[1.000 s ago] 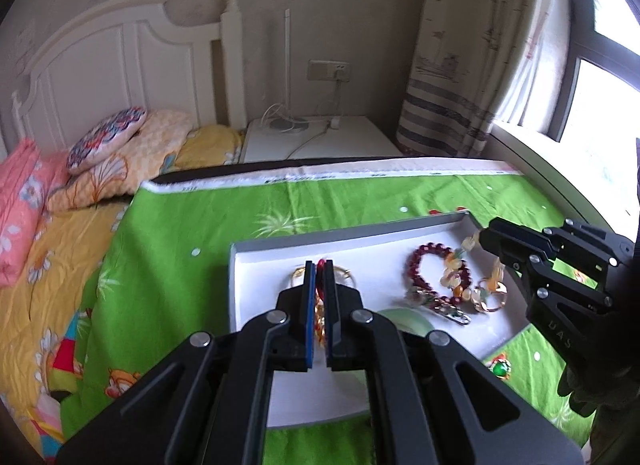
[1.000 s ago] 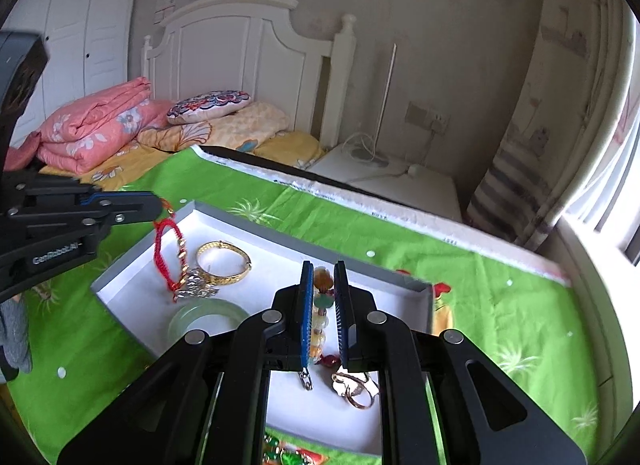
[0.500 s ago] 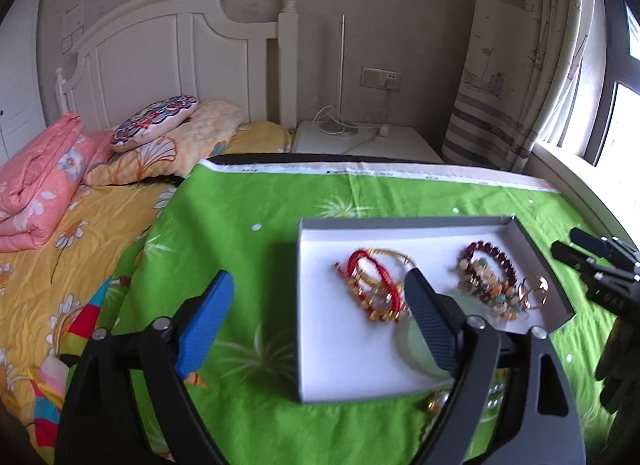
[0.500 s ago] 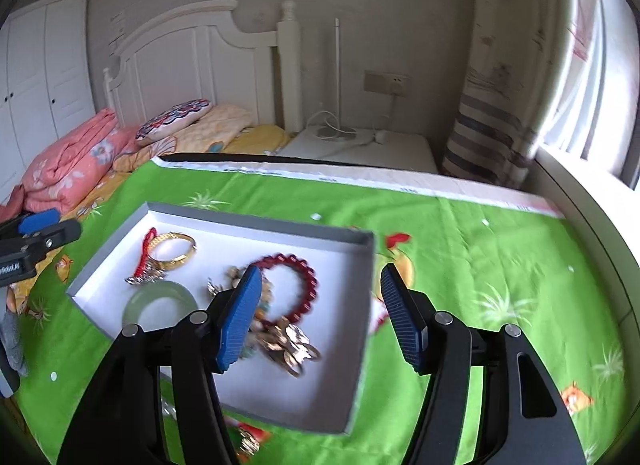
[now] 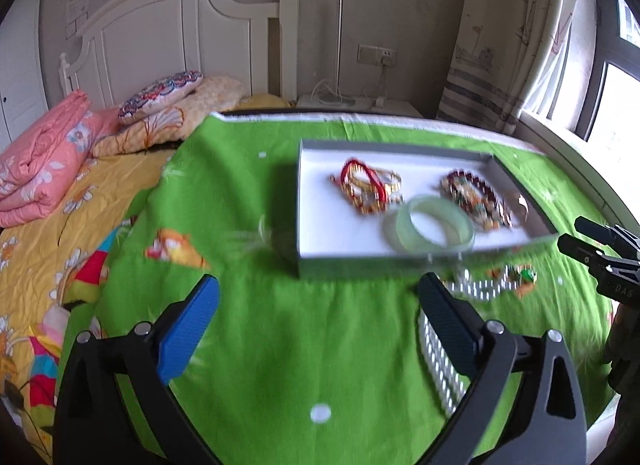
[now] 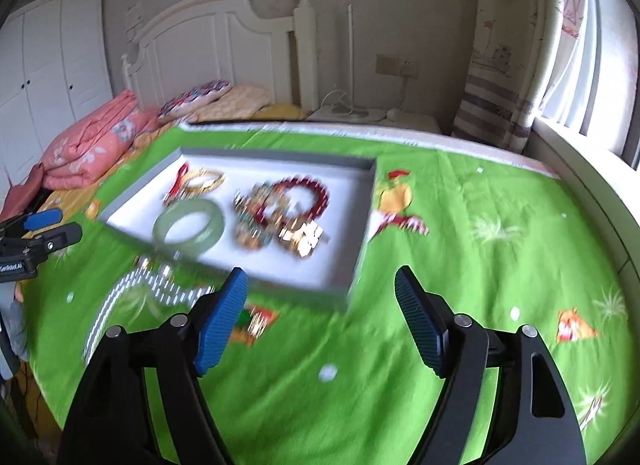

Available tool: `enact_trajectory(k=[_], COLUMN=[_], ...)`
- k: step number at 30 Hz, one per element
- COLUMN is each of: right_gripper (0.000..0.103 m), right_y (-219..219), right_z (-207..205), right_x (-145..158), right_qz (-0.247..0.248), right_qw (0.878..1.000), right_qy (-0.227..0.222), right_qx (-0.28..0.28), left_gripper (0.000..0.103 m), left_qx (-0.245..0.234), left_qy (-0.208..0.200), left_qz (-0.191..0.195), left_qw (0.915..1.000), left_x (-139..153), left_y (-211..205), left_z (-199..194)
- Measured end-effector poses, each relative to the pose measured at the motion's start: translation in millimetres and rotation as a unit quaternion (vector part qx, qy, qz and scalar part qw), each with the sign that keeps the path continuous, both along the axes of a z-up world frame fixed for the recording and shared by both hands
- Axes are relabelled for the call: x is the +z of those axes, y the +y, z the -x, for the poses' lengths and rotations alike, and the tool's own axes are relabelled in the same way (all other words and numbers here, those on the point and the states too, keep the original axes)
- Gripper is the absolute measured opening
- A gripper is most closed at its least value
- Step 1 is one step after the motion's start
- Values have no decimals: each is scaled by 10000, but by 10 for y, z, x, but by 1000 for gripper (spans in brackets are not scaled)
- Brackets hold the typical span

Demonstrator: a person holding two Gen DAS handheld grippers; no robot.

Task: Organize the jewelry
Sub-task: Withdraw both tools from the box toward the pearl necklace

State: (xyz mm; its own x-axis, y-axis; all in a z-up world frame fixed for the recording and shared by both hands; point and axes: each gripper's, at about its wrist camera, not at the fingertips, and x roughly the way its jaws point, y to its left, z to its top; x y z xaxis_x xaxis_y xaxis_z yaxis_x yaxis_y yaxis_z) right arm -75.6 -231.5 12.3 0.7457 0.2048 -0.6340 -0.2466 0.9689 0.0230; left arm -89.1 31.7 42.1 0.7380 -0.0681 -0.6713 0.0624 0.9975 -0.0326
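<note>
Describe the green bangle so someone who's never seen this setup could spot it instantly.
On the bed's bright green cloth lies a shallow grey tray with a white floor. The green bangle lies flat in it by the near wall, between the red-cord pile and the bead cluster. It is the only plain, smooth, translucent pale-green ring; everything around it is beaded, corded or gold.

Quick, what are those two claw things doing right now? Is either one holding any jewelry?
Left gripper: open, jaws just spread, nothing between them.
Right gripper: open, jaws just spread, holding nothing.
</note>
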Motion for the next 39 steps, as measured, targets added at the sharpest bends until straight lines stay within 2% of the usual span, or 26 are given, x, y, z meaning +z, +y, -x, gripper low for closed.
enact_trajectory(k=[7, 9, 12, 16, 19, 23, 26, 32, 35, 37, 39], right_gripper=[74, 73, 68, 61, 61, 61, 61, 57, 56, 56, 56], right_y=[253, 331, 398, 439, 431, 503, 652, 1099, 1255, 1312, 1362], right_z=[74, 63, 25, -33, -40, -16, 54, 141, 144, 146, 163], right_x=[-95, -128, -179, -239, -249, -244, -195, -107, -146, -184, -201], right_qz=[382, 577, 786, 920, 887, 1100, 885, 918, 795, 449, 270], right_qw=[9978, 9963, 9942, 9921, 9922, 9908, 9906, 9808, 9761, 9744, 9744], right_qy=[261, 340, 461, 640, 657, 533, 481, 246, 480, 841, 1001], right_qx=[485, 539, 577, 569, 572, 577, 922, 1704, 1964, 2034, 1993], left_gripper=[99, 99, 99, 99, 99, 99, 99, 99, 99, 99, 99], left_qx=[-47, -59, -169, -112, -131, -138, -150, -80, 61, 137, 205], left_qy=[439, 444, 560, 758, 780, 754, 734, 671, 613, 576, 542], left_qz=[-82, -96, -32, 138, 439, 632, 732, 989, 1206, 1347, 1449], left_qw=[9990, 9989, 9983, 9970, 9959, 9951, 9945, 9928, 9908, 9891, 9878], left_x=[-291, -300, -337, -388, -397, -396, -389, -378, -370, -368, -367], left_y=[-53, -63, -71, -21, 61, 114, 143, 229, 323, 382, 429], left_z=[76, 77, 47, -22, -30, -27, -21, -4, 10, 17, 27])
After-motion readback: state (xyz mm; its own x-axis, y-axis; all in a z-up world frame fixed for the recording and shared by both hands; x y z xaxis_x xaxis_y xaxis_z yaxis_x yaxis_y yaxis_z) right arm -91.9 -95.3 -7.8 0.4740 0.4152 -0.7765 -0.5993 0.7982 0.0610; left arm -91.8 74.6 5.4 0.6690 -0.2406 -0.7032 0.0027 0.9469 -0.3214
